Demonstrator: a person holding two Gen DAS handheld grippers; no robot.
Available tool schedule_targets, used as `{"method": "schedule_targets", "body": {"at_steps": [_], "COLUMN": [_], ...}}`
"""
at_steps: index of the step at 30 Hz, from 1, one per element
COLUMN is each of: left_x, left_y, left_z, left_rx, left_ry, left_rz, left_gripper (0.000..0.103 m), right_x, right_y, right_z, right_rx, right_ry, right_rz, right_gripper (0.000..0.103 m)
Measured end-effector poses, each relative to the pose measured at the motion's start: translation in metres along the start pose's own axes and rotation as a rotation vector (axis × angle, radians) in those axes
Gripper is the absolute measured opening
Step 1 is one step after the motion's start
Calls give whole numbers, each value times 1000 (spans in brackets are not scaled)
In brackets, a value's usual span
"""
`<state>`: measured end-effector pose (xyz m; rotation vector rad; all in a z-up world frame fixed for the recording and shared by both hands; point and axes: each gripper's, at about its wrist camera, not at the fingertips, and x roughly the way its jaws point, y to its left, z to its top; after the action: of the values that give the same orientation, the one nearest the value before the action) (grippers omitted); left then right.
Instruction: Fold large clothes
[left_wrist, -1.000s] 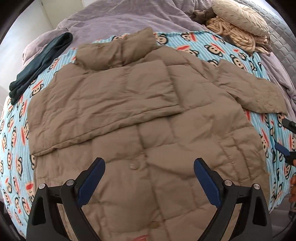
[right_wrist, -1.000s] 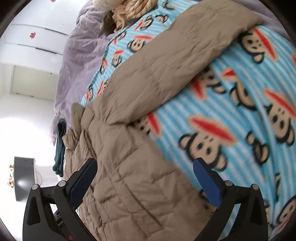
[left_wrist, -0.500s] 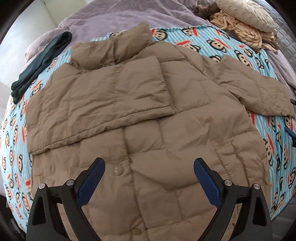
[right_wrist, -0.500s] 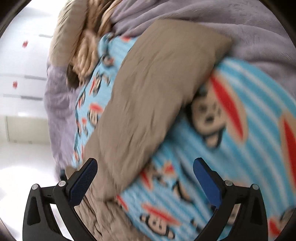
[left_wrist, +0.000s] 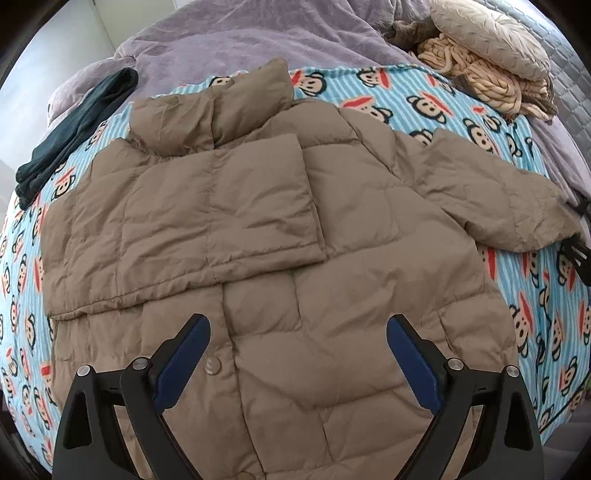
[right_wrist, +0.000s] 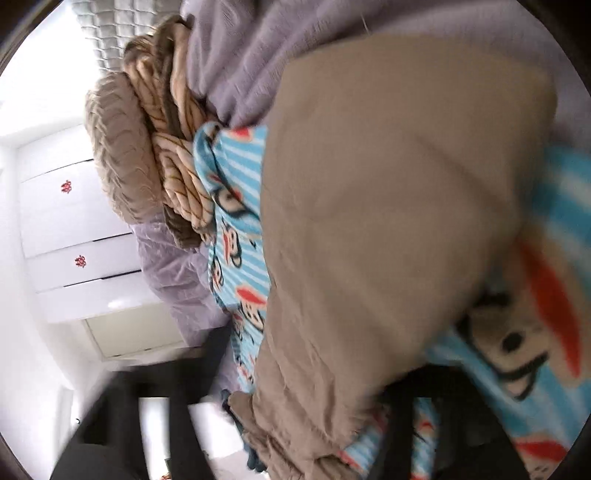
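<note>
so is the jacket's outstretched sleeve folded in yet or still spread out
Still spread out: the sleeve lies out to the side over the monkey-print blanket, while the other sleeve is already folded across the jacket.

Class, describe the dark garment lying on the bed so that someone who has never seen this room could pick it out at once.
Start at the monkey-print blanket spread over the bed, under the tan puffer jacket. Beside the jacket's folded-in sleeve, at the blanket's edge, lies the dark teal garment, bunched into a long strip. It is the only dark fabric among pale ones.
</note>
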<state>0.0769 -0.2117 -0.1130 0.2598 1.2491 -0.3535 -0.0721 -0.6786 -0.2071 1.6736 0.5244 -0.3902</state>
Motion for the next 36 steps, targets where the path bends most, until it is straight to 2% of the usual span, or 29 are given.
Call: {"method": "schedule_targets", "body": {"at_steps": [3, 6, 10, 14, 20, 25, 29, 32, 36], "left_x": [-4, -8, -11, -12, -9, -5, -3, -1, 3], "left_y": [9, 24, 56, 87, 125, 159, 189, 208, 228], "left_z": [3, 8, 15, 19, 25, 29, 30, 30, 30], "left_rx": [-15, -40, -94, -147, -207, -262, -297, -308, -328], "left_ry": [-23, -47, -72, -95, -127, -146, -156, -162, -165], "left_rz": [7, 17, 32, 30, 6, -17, -18, -6, -2], "left_gripper": [97, 97, 97, 97, 97, 97, 97, 97, 97], "right_x": [-2, -6, -1, 20, 71, 127, 174, 206, 237], "right_y": [15, 49, 111, 175, 232, 242, 222, 195, 157], "right_z": [-7, -21, -55, -113, -220, -317, -393, -437, -468], "right_rx": [-63, -204, -428, -690, -1010, -1224, -1346, -1426, -1481], "right_ry": [4, -10, -2, 19, 99, 204, 321, 391, 451], "right_rz": [6, -5, -9, -25, -42, -76, -121, -185, -302], "right_gripper": [8, 7, 7, 7, 7, 7, 7, 7, 7]}}
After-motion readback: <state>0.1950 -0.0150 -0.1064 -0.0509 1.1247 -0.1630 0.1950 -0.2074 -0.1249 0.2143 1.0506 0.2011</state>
